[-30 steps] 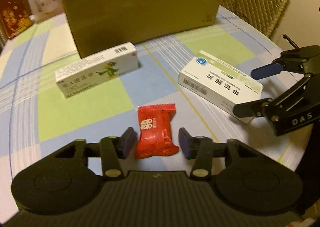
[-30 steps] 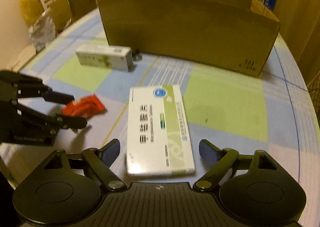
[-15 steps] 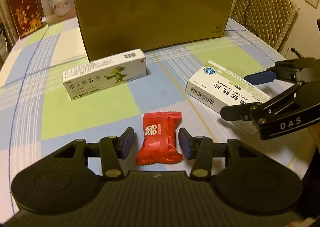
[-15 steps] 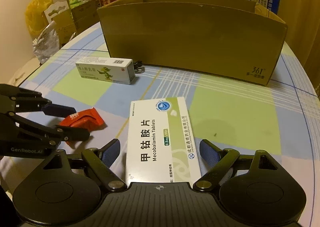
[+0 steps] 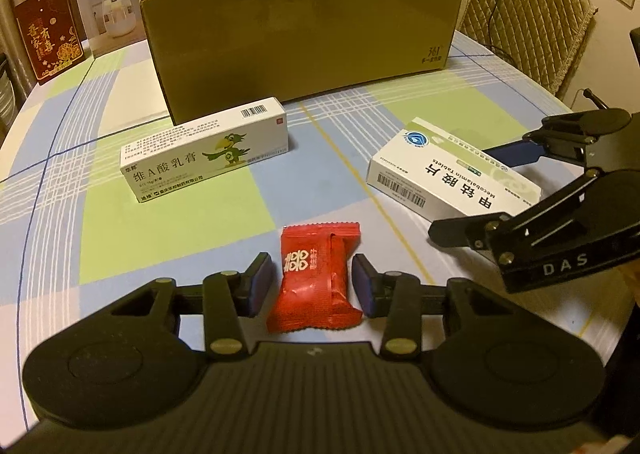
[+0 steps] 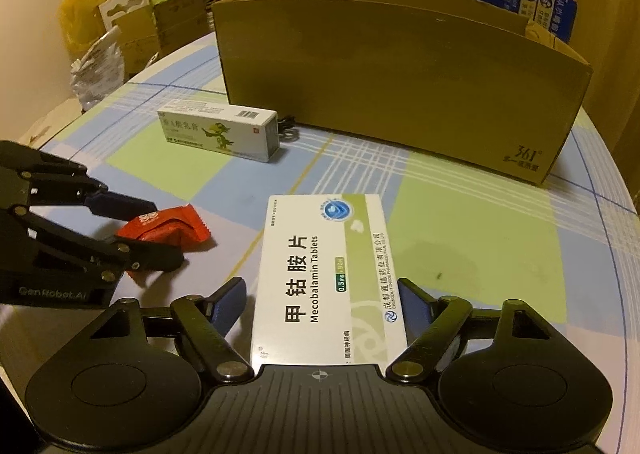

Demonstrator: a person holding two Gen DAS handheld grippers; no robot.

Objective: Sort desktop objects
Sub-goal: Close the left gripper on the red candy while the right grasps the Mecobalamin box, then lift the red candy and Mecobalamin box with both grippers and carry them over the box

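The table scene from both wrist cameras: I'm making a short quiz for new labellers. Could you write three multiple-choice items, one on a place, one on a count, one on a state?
1. Where does the red candy packet lie?
A. Between the left gripper's fingers
B. Inside the cardboard box
C. On top of the tablet box

2. How many white medicine boxes lie on the tablecloth?
A. One
B. Two
C. Four

3. How does the cream box with the bird picture stand?
A. Held by the right gripper
B. Upright on one end
C. Lying free, untouched

Key: 1 A, the blue pads flank the packet; 2 B, the cream box and the tablet box; 3 C, no gripper is near it.
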